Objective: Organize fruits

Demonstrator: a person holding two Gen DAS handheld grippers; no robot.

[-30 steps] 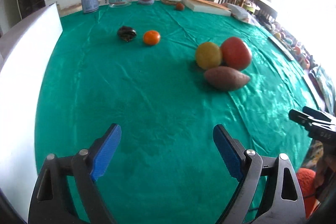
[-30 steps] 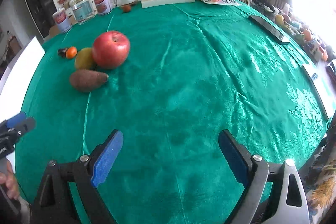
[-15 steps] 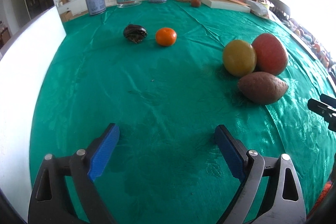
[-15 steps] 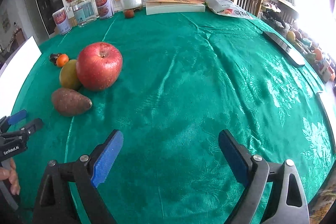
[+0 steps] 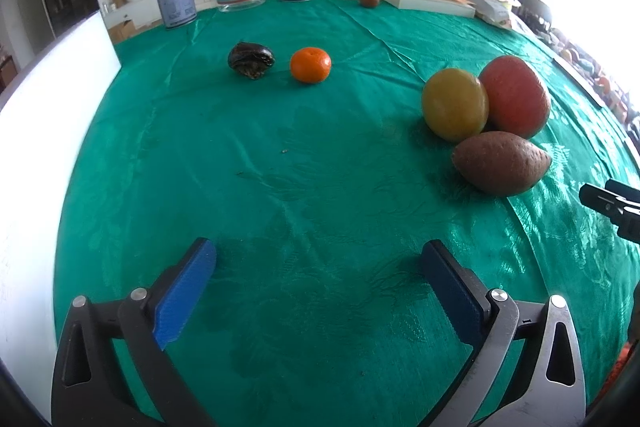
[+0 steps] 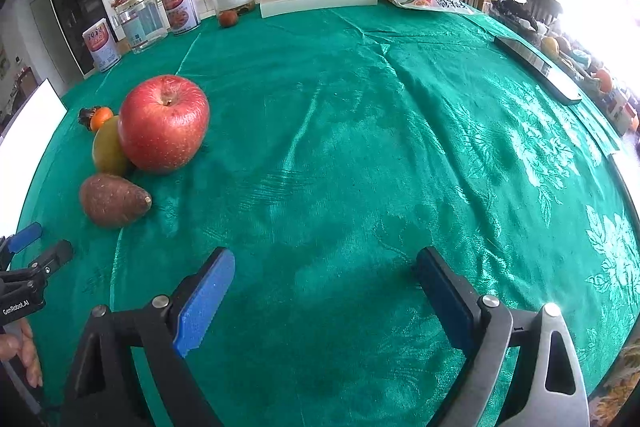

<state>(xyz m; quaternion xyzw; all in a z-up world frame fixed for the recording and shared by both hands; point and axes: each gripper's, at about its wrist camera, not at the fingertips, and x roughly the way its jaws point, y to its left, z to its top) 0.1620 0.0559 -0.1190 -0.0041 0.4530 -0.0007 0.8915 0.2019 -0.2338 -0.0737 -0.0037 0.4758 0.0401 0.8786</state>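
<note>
Hand-held grippers (image 5: 318, 281) agape, sweet potato (image 5: 501, 163) crosswise

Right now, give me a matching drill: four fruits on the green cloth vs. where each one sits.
Things:
1. apple
2. brown pointed fruit
3. mandarin
4. yellow-green fruit

Places:
A. beside the dark shrivelled fruit
B. touching the apple, on its left wrist camera's left
C. rightmost of the cluster
D. nearest the cameras

Pairs: 1-C, 2-D, 3-A, 4-B
</note>
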